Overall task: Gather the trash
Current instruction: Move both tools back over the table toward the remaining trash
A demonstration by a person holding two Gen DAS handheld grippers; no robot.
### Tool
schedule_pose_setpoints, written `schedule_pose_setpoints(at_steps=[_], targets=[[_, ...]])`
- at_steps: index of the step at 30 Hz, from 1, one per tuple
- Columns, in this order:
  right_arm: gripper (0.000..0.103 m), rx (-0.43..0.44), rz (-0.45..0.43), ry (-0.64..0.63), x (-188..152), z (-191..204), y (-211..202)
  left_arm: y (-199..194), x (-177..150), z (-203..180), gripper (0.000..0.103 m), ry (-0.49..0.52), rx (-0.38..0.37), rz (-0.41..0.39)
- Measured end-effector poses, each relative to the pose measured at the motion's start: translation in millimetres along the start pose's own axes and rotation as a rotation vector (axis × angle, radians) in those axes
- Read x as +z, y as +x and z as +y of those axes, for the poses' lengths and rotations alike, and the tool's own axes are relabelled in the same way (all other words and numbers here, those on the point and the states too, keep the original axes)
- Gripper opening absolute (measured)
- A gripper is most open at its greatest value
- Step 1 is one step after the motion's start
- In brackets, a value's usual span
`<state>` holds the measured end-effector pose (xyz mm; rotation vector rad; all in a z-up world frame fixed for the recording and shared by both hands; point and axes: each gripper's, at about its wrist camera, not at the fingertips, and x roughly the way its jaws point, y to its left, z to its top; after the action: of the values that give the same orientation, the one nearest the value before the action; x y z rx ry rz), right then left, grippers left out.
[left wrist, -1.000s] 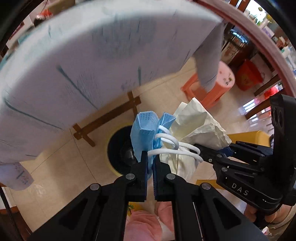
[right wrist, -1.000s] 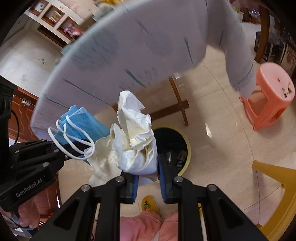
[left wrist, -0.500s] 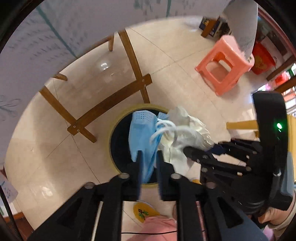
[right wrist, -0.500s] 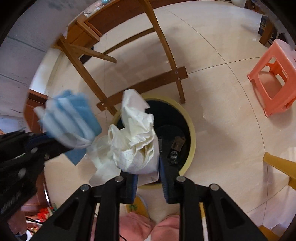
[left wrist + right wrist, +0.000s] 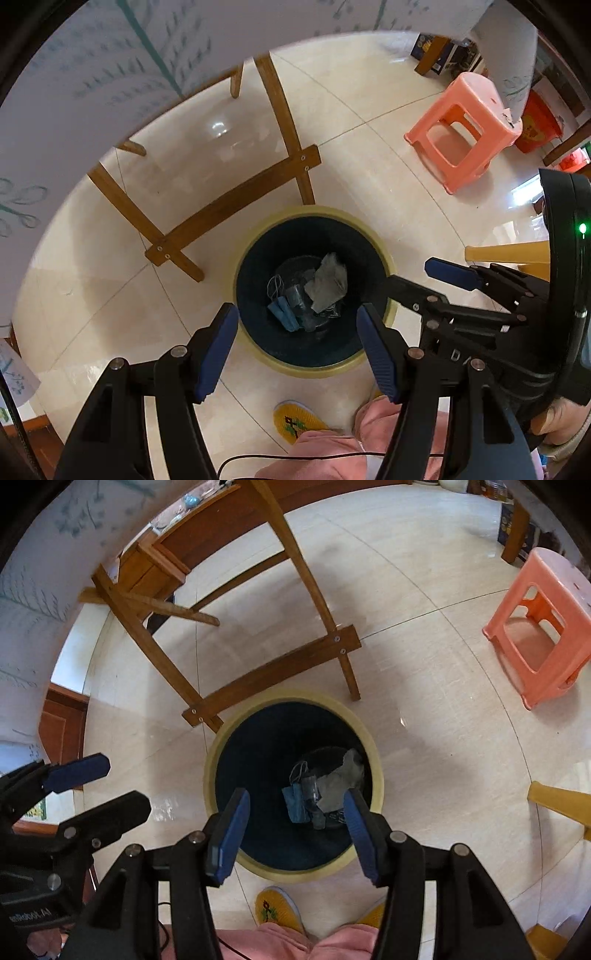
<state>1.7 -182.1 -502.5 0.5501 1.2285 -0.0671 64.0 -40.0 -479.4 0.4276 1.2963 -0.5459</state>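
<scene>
At the far left a pale cloth printed with thin green sprigs (image 5: 92,74) drapes over the bench edge, and beneath it slanted wooden legs joined by a screwed crossbar (image 5: 236,218) stand on glossy cream floor tiles (image 5: 369,147). The left hand-held gripper (image 5: 295,347) points steeply down over the near rim of a round trash bin (image 5: 314,371), its jaws having just been opening and now standing wide with nothing between the blue ribbed pads (image 5: 218,350). The bin has a smooth yellowish rim and a dark liner; at its bottom lie a folded blue face mask (image 5: 283,314) with thin white loops and, just beside it to the right, a crumpled grey-looking tissue (image 5: 328,286), both loose and clear of either tool. The right hand-held gripper (image 5: 293,832) hangs over the same opening, jaws also just opened and parted around empty air, the mask and tissue visible far below between its fingers. A crossbar end nearly meets the bin's far rim; bare tile surrounds the other sides. A yellow slipper (image 5: 279,910) and pink trouser legs (image 5: 295,943) stand just short of the near rim. Further right sit a moulded salmon-pink plastic stool (image 5: 543,627), well apart from the bin, and a yellow chair edge (image 5: 557,801).
</scene>
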Motion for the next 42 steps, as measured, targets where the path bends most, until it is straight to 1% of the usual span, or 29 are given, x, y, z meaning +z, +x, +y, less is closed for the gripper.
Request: schedule_pose_setpoints(at_steps=[4, 9, 12, 16, 23, 27, 30, 35, 37, 42], targets=[[0.054, 0.007, -0.005, 0.034, -2, 4, -23, -30, -3, -6, 0.065, 0.028, 0.012, -0.029], [0.054, 0.009, -0.012, 0.047, -3, 21, -69, -87, -7, -12, 0.065, 0.062, 0.007, -0.065], [0.054, 0.011, -0.026, 0.049, 1, 33, -106, -127, -8, -10, 0.065, 0.065, -0.001, -0.087], [0.054, 0.015, -0.066, 0.027, 7, 58, -170, -188, -2, -5, 0.065, 0.056, -0.015, -0.134], [0.054, 0.016, -0.141, -0.010, 15, 101, -272, -303, 9, 7, 0.065, 0.046, -0.044, -0.254], [0.054, 0.000, -0.198, -0.043, 19, 130, -322, -363, 9, 19, 0.065, 0.048, -0.054, -0.354], [0.054, -0.006, -0.246, -0.059, 23, 150, -350, -403, 9, 30, 0.065, 0.047, -0.061, -0.429], [0.054, -0.010, -0.327, -0.090, 28, 180, -388, -450, 3, 48, 0.065, 0.052, -0.059, -0.537], [0.054, -0.014, -0.361, -0.105, 28, 191, -397, -464, 3, 55, 0.066, 0.053, -0.057, -0.573], [0.054, -0.034, -0.425, -0.143, 31, 217, -416, -490, 4, 68, 0.066, 0.051, -0.056, -0.632]])
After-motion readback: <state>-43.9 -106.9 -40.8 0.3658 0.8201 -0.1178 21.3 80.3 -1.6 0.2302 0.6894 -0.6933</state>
